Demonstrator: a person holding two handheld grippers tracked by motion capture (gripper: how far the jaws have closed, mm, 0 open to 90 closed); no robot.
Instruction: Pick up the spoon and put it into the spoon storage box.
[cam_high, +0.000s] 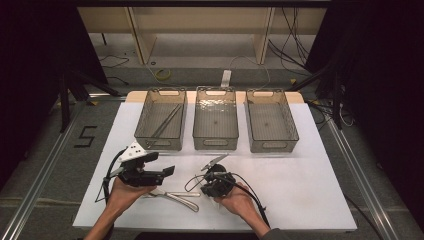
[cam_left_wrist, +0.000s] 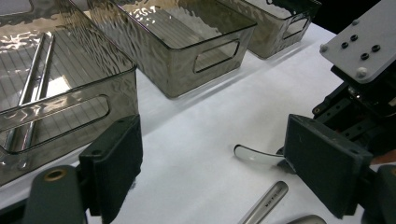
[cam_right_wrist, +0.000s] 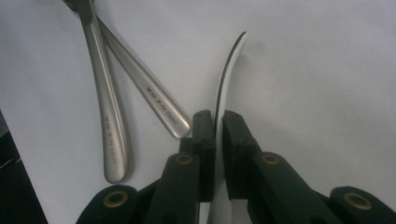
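right tongs pinching knife by thin blade edge | left tongs spread | stiff, slick, light metal; may pivot

A black "5" is marked on the grey floor left of the table in the high view. In the right gripper view, two steel handles each carry a small stamped brand mark, too fine to read. In the left gripper view, another handle bears a stamped mark that is likewise unreadable.
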